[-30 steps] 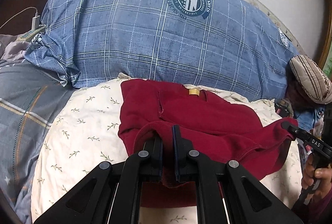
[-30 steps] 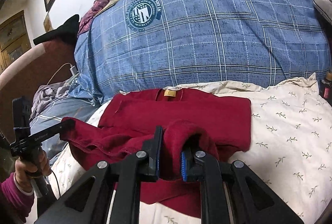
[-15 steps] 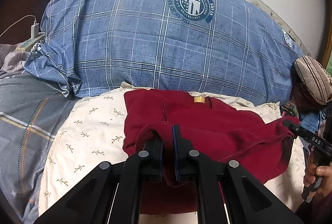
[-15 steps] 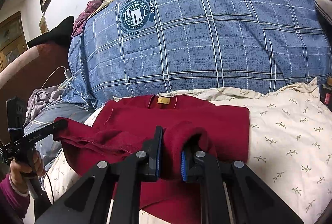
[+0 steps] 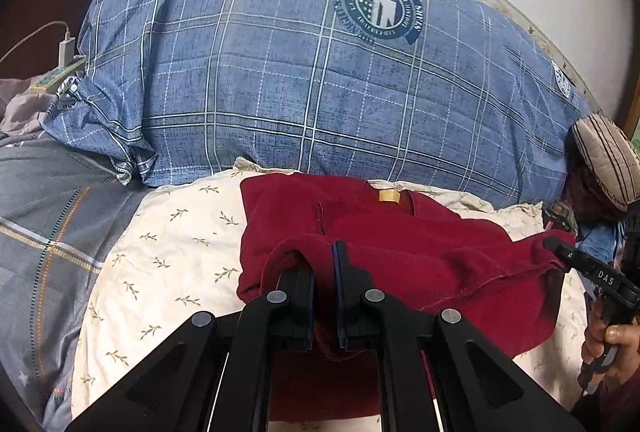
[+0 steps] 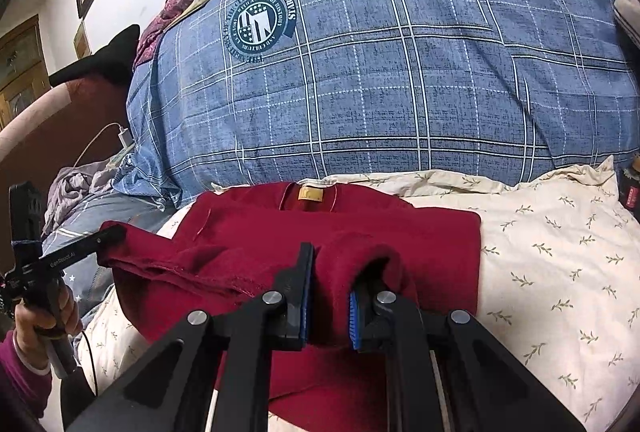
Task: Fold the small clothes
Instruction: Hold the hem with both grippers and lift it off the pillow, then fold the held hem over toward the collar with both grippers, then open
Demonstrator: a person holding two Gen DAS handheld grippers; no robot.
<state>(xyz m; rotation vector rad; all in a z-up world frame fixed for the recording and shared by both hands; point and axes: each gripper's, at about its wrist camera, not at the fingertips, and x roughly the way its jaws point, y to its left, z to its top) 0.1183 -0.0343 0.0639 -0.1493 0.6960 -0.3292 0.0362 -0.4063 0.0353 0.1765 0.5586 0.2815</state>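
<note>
Since the red garment (image 5: 400, 252) is soft, limp knit lying on the cream leaf-print cover (image 5: 168, 252) below the blue plaid pillow (image 5: 320, 92), it'll sag between holds, so grip at hem corners. Left gripper (image 5: 324, 272) and right gripper (image 6: 330, 284) are each clamped on a bunched fold of its near edge. Hem under both tools is hidden; sleeve layout unclear.

garment (image 5: 400, 252) on pillow (image 5: 160, 252) | quilt (image 5: 320, 92) behind | cap (image 5: 608, 160) right of quilt
</note>
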